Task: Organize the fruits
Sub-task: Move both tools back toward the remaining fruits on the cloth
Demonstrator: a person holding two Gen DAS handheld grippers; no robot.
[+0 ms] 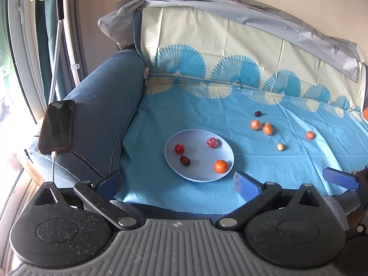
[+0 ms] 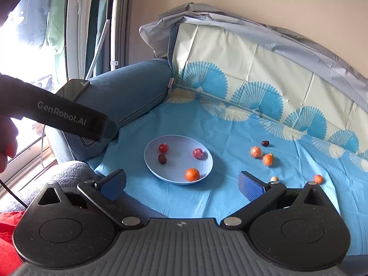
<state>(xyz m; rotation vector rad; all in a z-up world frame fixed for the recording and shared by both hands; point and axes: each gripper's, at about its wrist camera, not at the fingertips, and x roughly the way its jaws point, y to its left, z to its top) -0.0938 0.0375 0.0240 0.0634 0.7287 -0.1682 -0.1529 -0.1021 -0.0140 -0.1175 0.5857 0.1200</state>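
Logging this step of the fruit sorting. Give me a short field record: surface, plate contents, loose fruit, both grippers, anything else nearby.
surface: blue patterned cloth spread over a sofa seat
plate: pale blue plate, holding four fruits
on plate: orange, red fruit, dark fruit, pink wrapped fruit
loose fruit: six on the cloth to the right of the plate, including a dark plum
left gripper: open, empty
right gripper: open, empty
nearby: phone on the sofa arm
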